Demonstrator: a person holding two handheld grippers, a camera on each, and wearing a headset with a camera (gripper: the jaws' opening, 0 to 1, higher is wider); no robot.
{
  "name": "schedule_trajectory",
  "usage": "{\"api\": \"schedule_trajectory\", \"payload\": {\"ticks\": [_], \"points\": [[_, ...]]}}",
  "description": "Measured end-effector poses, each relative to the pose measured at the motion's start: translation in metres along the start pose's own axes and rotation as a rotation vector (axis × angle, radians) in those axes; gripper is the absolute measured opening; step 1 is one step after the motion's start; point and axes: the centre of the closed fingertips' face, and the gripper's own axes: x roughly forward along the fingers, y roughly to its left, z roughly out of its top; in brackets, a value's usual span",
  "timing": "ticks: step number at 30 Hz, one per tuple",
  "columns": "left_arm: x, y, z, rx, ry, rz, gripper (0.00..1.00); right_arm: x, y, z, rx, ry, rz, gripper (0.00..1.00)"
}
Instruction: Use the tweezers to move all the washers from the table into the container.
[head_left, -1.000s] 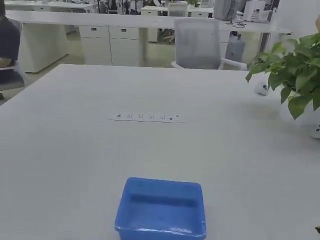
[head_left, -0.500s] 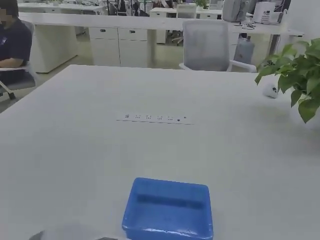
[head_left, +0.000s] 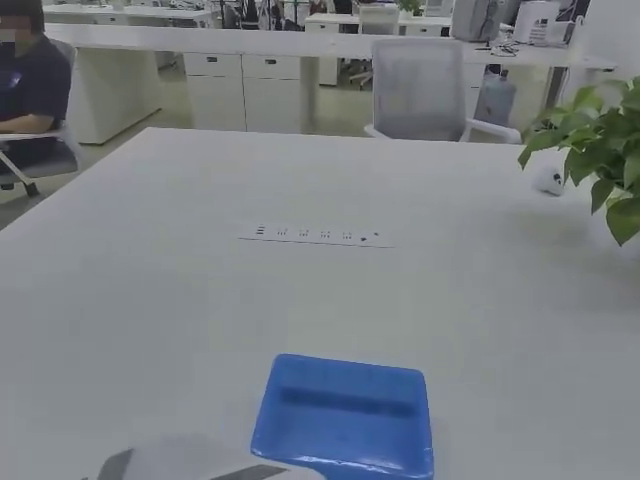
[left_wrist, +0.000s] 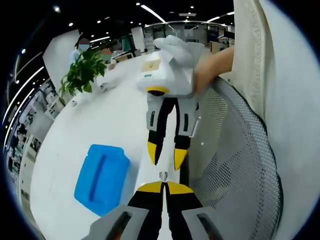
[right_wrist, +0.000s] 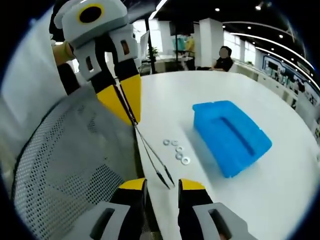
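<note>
In the right gripper view several small metal washers (right_wrist: 176, 150) lie on the white table (right_wrist: 200, 100) beside the blue container (right_wrist: 231, 135). The left gripper (right_wrist: 125, 102) comes in from the upper left, shut on thin metal tweezers (right_wrist: 150, 150). Their tips reach down between the jaws of my right gripper (right_wrist: 162, 184), which stands open. In the left gripper view the left gripper (left_wrist: 163, 186) has its jaws together on the tweezers. The right gripper (left_wrist: 166, 159) faces it, held by a gloved hand. The container (left_wrist: 100, 176) lies to the left and shows near the table's front edge (head_left: 345, 412).
A power strip (head_left: 315, 236) lies mid-table and a leafy plant (head_left: 600, 150) stands at the right edge. A mesh chair back (left_wrist: 240, 165) is close beside both grippers. A grey shape (head_left: 165, 462) pokes in at the bottom left of the head view.
The head camera has shifted, so the container sits a little further right in the picture. A grey shape has risen into the bottom left corner.
</note>
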Motion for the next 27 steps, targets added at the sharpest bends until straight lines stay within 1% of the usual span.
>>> {"api": "schedule_trajectory", "payload": {"ticks": [3, 4, 6, 9, 10, 11, 13, 16, 25, 27], "points": [[0.001, -0.004, 0.004, 0.001, -0.015, -0.015, 0.00, 0.003, 0.000, 0.001, 0.010, -0.011, 0.008, 0.23], [0.002, -0.006, 0.005, -0.008, -0.020, -0.017, 0.00, 0.004, 0.001, 0.001, 0.006, -0.010, 0.009, 0.22], [0.003, -0.008, 0.007, -0.011, -0.026, -0.022, 0.00, 0.006, 0.000, 0.001, -0.011, -0.004, 0.007, 0.21], [0.005, -0.012, 0.010, -0.012, -0.033, -0.030, 0.00, 0.007, 0.000, 0.001, -0.017, -0.003, 0.013, 0.20], [0.006, -0.013, 0.010, -0.009, -0.034, -0.035, 0.00, 0.008, 0.000, 0.000, -0.032, -0.001, 0.017, 0.18], [0.006, -0.014, 0.011, -0.006, -0.033, -0.037, 0.00, 0.009, 0.001, 0.001, -0.068, -0.005, 0.023, 0.16], [0.007, -0.014, 0.012, 0.005, -0.032, -0.037, 0.00, 0.010, 0.003, 0.003, -0.077, -0.009, 0.029, 0.12], [0.006, -0.014, 0.011, 0.016, -0.024, -0.035, 0.00, 0.011, 0.005, 0.004, -0.115, -0.002, 0.035, 0.10], [0.005, -0.012, 0.009, 0.036, -0.010, -0.029, 0.00, 0.012, 0.005, 0.005, -0.143, 0.004, 0.032, 0.08], [0.004, -0.012, 0.010, 0.043, -0.009, -0.028, 0.00, 0.013, 0.006, 0.007, -0.144, 0.003, 0.036, 0.08]]}}
